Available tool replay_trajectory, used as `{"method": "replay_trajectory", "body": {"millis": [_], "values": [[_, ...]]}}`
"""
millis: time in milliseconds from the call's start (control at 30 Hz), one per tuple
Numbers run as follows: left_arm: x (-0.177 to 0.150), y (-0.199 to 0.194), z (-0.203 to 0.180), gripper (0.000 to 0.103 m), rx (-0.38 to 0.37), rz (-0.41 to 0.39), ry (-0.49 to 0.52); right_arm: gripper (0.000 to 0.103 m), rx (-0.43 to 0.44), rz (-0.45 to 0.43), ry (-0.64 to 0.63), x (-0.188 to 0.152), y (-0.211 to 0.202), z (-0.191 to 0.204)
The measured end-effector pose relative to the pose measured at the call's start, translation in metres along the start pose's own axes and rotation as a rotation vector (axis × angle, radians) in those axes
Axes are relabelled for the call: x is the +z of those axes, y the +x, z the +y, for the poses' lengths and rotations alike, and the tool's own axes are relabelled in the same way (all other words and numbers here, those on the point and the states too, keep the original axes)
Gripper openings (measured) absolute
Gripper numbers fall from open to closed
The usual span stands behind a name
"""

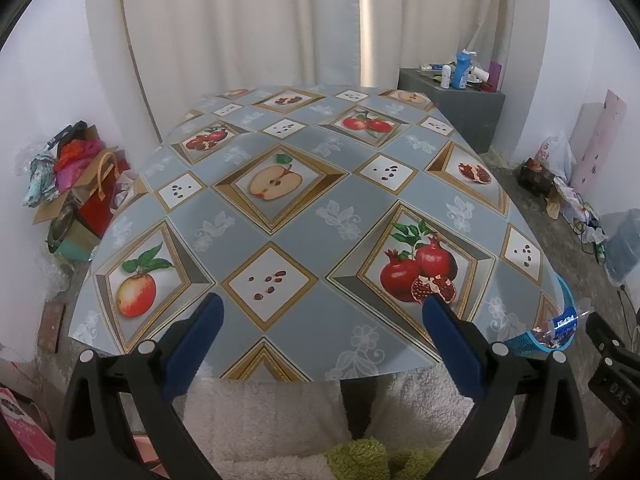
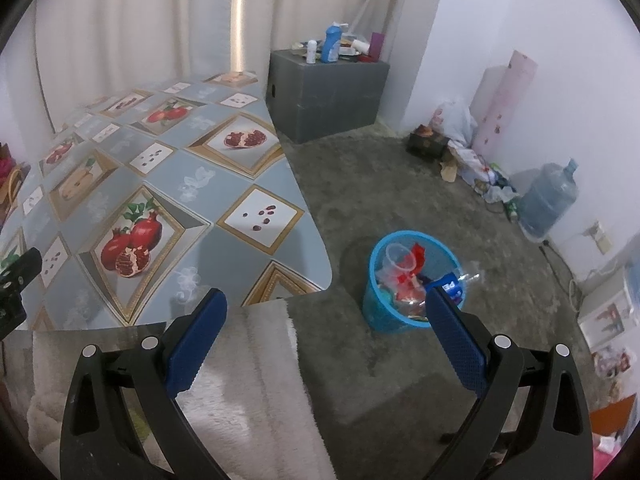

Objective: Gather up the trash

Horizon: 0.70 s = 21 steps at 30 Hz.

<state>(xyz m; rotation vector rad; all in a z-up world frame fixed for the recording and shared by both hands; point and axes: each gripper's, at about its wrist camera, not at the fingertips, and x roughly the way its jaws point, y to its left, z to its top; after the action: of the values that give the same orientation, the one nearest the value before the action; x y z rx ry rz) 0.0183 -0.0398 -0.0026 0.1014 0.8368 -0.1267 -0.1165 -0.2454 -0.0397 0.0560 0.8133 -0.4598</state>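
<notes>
A blue mesh trash basket point(image 2: 380, 312) stands on the grey carpet right of the table, holding a clear plastic cup point(image 2: 398, 259), red wrappers point(image 2: 416, 258) and a Pepsi bottle point(image 2: 454, 286). From the left wrist view only the basket's point(image 1: 532, 346) rim shows past the table's right edge. My right gripper point(image 2: 326, 294) hangs open above the floor beside the basket, nothing between its blue pads. My left gripper point(image 1: 324, 304) is open over the near edge of the table point(image 1: 288, 208), which has a fruit-print cloth with no loose trash on it.
A grey box point(image 2: 328, 92) topped with bottles stands at the back. Bags and a water jug point(image 2: 548, 200) line the right wall. Boxes and bags point(image 1: 76, 184) pile up left of the table. A fluffy white cover point(image 2: 248, 380) lies at the near edge.
</notes>
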Motion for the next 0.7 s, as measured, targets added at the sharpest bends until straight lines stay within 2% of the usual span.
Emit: {"method": "replay_trajectory", "body": {"millis": [333,700], "values": [[-0.001,-0.001,0.003,0.097,0.000,-0.007,-0.002,0.095,0.040,-0.010,-0.007,-0.002,-0.005,0.010],[-0.001,-0.001,0.003,0.097,0.001,-0.007,-0.001,0.095,0.046,-0.008,-0.004,-0.004,-0.005,0.014]]}}
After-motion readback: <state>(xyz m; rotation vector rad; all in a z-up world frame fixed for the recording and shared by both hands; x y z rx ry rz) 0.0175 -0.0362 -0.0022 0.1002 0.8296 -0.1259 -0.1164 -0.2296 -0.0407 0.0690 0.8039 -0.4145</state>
